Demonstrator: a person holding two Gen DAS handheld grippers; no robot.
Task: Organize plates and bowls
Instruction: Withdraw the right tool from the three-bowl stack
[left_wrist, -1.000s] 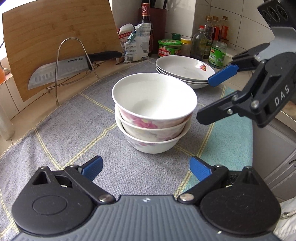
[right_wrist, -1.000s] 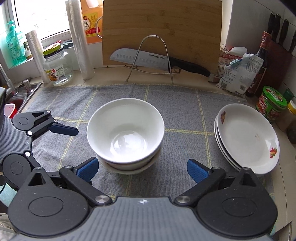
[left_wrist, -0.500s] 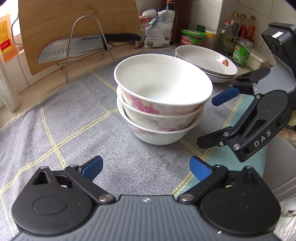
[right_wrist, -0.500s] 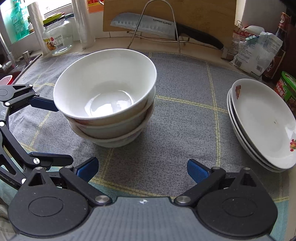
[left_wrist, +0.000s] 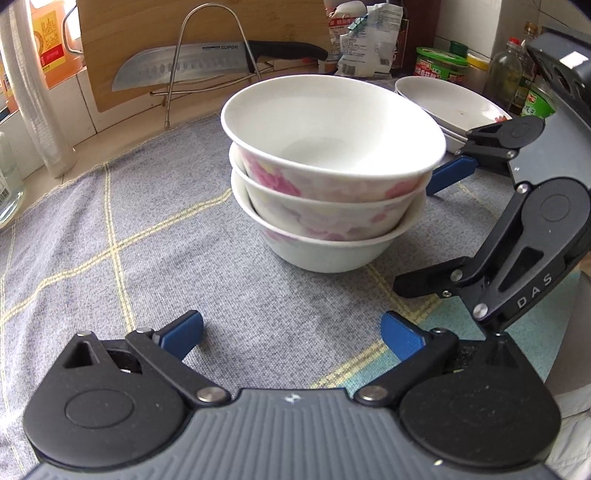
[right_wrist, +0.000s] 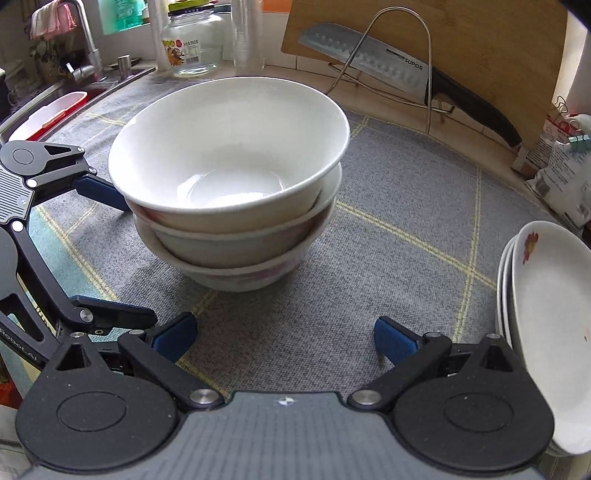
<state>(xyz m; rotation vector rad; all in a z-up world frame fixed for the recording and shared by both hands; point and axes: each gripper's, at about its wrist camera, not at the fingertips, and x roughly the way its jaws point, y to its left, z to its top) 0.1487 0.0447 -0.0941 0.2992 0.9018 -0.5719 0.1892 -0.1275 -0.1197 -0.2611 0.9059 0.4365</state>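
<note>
A stack of three white bowls with pink flowers (left_wrist: 328, 173) stands on the grey checked cloth (left_wrist: 147, 258); it also shows in the right wrist view (right_wrist: 236, 184). A stack of white plates (right_wrist: 546, 325) lies to its right, and shows behind the bowls in the left wrist view (left_wrist: 450, 103). My left gripper (left_wrist: 291, 332) is open and empty, low in front of the bowls. My right gripper (right_wrist: 284, 338) is open and empty, low beside the bowls. One blue fingertip of each gripper reaches close to the bowl stack's side.
A knife (left_wrist: 207, 61) rests on a wire rack against a wooden cutting board (left_wrist: 184, 22) at the back. Jars, bottles and packets (left_wrist: 439, 64) crowd the back right. A glass jar (right_wrist: 188, 40) and the sink (right_wrist: 55, 107) are at the left.
Both grippers have come down and closer to the bowl stack, one on each side. Both stay open. The bowls and plates have not moved.
</note>
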